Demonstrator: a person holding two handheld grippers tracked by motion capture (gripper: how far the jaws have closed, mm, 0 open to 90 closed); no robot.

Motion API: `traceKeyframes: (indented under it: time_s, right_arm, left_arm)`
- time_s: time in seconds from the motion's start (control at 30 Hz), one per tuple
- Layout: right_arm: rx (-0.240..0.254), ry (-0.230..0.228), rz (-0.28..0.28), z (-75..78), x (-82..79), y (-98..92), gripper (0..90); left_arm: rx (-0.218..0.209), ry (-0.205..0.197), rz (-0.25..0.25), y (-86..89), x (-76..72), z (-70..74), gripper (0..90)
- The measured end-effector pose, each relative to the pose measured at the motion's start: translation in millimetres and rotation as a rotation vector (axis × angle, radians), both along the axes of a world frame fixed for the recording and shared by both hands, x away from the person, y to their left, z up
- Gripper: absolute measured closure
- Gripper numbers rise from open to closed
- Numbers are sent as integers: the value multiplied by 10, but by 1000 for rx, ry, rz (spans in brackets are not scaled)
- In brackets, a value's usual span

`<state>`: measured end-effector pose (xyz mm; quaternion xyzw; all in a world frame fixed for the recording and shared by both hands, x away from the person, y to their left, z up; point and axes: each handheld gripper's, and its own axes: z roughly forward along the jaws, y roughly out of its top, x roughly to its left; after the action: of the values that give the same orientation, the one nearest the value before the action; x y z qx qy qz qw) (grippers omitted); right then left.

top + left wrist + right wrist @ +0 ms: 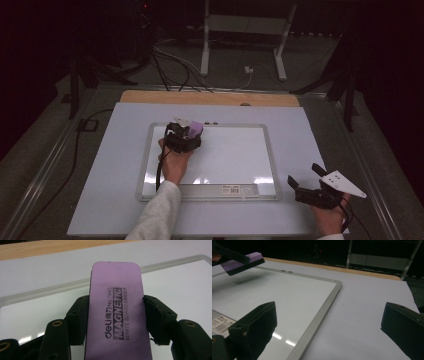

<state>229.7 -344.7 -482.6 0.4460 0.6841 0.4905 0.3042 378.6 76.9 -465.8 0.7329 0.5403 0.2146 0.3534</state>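
Observation:
A purple magnetic whiteboard eraser (117, 312) with a black felt underside is clamped between the jaws of my left gripper (184, 136), which is shut on it. The eraser (195, 129) hangs just above the upper left part of the whiteboard (235, 155), near its far frame. From the right gripper view the eraser (242, 262) floats a little over the board (287, 297), casting a faint shadow. My right gripper (306, 176) rests near the table's front right corner, beside the board's right frame, with its jaws wide open and nothing between them.
The whiteboard's grey frame (317, 320) lies on a pale table cover (300, 130). A wooden table edge (210, 98) runs along the far side. Cables (175, 70) and a white stand (245, 30) occupy the dark floor beyond.

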Motion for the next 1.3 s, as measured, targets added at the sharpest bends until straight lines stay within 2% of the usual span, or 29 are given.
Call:
traceKeyframes:
  time_s: [0.2,0.5,0.77,1.2,1.3]
  right_arm:
    - [-3,-1,1,2,-1,10,7]
    - [-3,-1,4,6,-2,20,7]
    - [-1,-1,3,6,-8,12,7]
    - [-3,-1,6,2,-2,27,7]
    - [-4,-2,7,2,-3,32,7]
  left_arm:
    - [-2,-17,17,113,-123,59,419]
    - [9,-35,5,185,-320,65,419]
    - [1,-30,13,325,-466,65,419]
    - [14,-7,26,524,-750,-16,419]
    - [30,1,28,556,-829,-48,419]
